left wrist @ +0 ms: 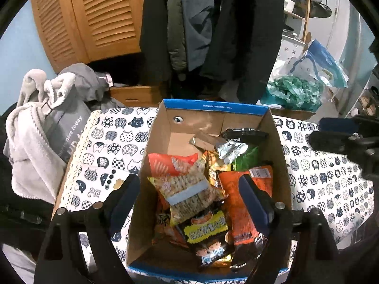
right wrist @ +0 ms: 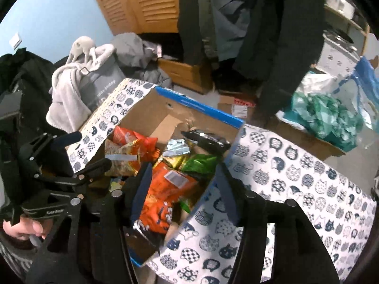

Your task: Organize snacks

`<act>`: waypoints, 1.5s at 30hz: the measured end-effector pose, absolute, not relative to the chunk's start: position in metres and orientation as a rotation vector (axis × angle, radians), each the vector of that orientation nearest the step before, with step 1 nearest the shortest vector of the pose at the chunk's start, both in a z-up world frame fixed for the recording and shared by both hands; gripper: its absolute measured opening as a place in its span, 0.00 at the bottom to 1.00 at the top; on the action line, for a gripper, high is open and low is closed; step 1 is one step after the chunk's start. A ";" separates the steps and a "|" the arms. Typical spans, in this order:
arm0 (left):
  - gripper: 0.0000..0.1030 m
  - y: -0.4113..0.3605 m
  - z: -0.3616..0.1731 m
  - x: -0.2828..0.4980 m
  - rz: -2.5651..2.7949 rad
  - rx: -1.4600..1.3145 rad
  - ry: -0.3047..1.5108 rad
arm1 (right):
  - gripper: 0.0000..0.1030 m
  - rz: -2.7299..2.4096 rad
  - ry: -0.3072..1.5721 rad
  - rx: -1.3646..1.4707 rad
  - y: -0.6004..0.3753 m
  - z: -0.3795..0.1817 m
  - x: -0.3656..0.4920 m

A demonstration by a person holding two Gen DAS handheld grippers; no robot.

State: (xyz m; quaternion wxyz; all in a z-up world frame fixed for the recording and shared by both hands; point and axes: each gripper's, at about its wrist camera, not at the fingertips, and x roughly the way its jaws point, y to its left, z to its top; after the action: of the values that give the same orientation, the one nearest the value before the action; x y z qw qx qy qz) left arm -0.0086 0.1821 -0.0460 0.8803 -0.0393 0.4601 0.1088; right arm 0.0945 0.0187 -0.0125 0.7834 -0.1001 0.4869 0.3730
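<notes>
A cardboard box [left wrist: 213, 127] with a blue rim sits on the bench [left wrist: 101, 146], which is covered in a cloth printed with cat faces. The snacks are inside it, a loose heap of crinkly foil and plastic packets filling the near half, while the far half shows bare brown floor.

The left tool [left wrist: 189, 203] hangs directly above the near end of the box, its two dark blue pads spread wide with nothing between them. Straight below the gap lies a yellow cracker packet [left wrist: 189, 191], flat and pillow-shaped, its long axis running diagonally from near-right to far-left. An orange packet [left wrist: 239, 189] lies just beside it on the right, partly under the tool's right pad. A black-and-yellow packet [left wrist: 206, 232] lies nearer still.

The right tool [right wrist: 184, 189] straddles the box's right wall, also spread wide and empty; the orange packet [right wrist: 165, 189] shows between its pads, though glare and blur make it hard to say whether the pads touch anything.

The left tool looks the better placed for the cracker packet: a straight descent would do, with a wrist turn so the pads close across the short axis. The glossy, air-filled wrappers would likely slip or crumple under a firm pinch.
</notes>
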 end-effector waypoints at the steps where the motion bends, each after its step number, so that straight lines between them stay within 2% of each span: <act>1: 0.84 0.181 -0.045 -0.011 0.228 -0.078 0.956 | 0.62 0.795 1.045 -0.219 0.015 -0.010 0.092; 9: 0.87 0.162 -0.017 -0.031 0.257 -0.075 0.897 | 0.71 0.766 0.992 -0.173 -0.019 0.011 0.069; 14: 0.99 0.143 0.011 -0.046 0.282 -0.012 0.815 | 0.73 0.760 0.964 -0.154 -0.036 0.024 0.055; 28: 0.99 0.108 0.035 -0.090 0.294 0.021 0.767 | 0.74 0.725 0.903 -0.149 -0.073 0.038 0.021; 45: 0.99 0.086 0.032 -0.095 0.289 0.026 0.784 | 0.74 0.717 0.908 -0.123 -0.091 0.034 0.019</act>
State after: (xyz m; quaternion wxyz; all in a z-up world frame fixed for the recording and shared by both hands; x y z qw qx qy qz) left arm -0.0954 0.0858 0.0324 0.9139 0.0125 0.3808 0.1402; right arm 0.0186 -0.0910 0.0340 0.8354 -0.0580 0.4290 0.3386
